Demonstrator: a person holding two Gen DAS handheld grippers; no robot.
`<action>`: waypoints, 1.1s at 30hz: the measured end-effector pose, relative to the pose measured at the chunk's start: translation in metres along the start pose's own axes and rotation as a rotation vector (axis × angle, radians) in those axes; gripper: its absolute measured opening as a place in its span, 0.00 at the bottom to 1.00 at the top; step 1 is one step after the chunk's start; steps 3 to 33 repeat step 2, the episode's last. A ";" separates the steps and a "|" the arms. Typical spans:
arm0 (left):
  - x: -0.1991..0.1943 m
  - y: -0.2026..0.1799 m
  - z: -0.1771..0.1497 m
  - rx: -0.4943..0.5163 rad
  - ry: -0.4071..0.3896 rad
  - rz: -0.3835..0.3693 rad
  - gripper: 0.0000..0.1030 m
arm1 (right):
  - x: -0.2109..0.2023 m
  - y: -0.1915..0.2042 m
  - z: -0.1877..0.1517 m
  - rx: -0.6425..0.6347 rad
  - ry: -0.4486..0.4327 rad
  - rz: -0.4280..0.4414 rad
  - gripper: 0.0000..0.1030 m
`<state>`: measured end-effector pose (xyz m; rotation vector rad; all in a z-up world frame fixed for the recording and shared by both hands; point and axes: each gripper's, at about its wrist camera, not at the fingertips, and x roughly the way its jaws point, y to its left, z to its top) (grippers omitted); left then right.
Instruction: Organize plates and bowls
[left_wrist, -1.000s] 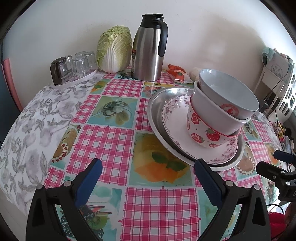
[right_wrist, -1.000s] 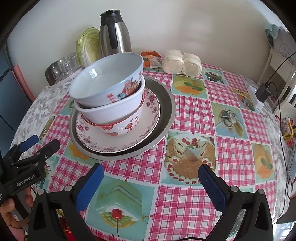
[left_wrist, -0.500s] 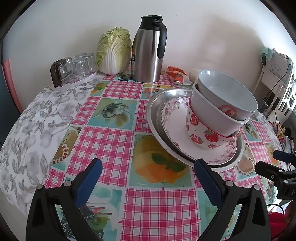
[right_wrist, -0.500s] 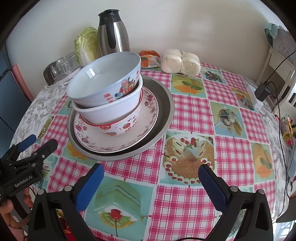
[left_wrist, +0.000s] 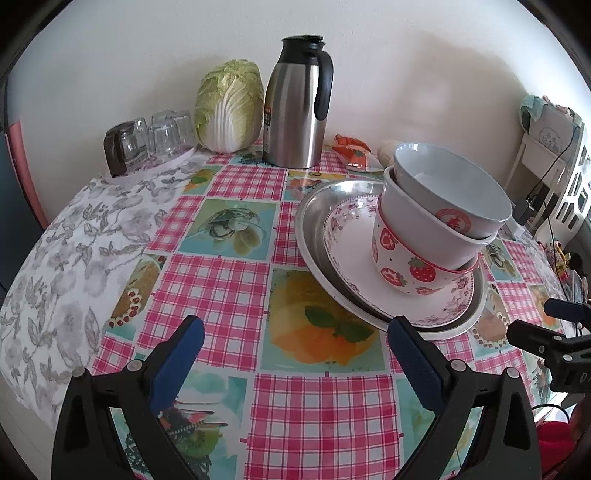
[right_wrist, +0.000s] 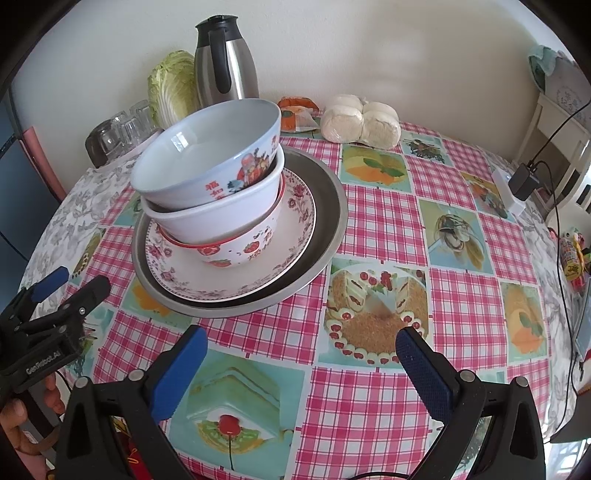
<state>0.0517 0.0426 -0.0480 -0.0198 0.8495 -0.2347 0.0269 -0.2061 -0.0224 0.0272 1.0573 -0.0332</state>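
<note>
Three bowls are nested and lean to one side: a pale blue bowl (left_wrist: 454, 188) (right_wrist: 207, 147) on top, a white bowl (left_wrist: 424, 229) (right_wrist: 221, 218) under it, a strawberry-print bowl (left_wrist: 410, 269) (right_wrist: 236, 251) at the bottom. They stand on a floral plate (left_wrist: 347, 236) (right_wrist: 295, 229) inside a wide steel plate (left_wrist: 317, 206) (right_wrist: 328, 206). My left gripper (left_wrist: 295, 354) (right_wrist: 70, 280) hovers open, left of and in front of the stack, holding nothing. My right gripper (right_wrist: 301, 354) (left_wrist: 535, 317) is open too, nearer than the stack and a little to its right, empty.
At the back stand a steel thermos jug (left_wrist: 299, 107), a Chinese cabbage (left_wrist: 229, 107) and a tray of upturned glasses (left_wrist: 151, 140). Steamed buns (right_wrist: 360, 118) and an orange packet (right_wrist: 295, 114) lie behind the plates. A charger and cable (right_wrist: 524, 181) sit at the right edge.
Both grippers have drawn back slightly and dropped a little, so the stack and back objects sit a bit farther off. Nothing on the table has moved; both grippers stay open.
</note>
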 end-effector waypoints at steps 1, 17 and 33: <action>-0.001 0.000 0.000 -0.001 -0.002 0.000 0.97 | 0.000 0.000 0.000 0.000 0.001 0.000 1.00; -0.001 0.001 0.001 -0.003 -0.004 -0.001 0.97 | 0.000 0.000 0.000 0.001 0.001 0.000 1.00; -0.001 0.001 0.001 -0.003 -0.004 -0.001 0.97 | 0.000 0.000 0.000 0.001 0.001 0.000 1.00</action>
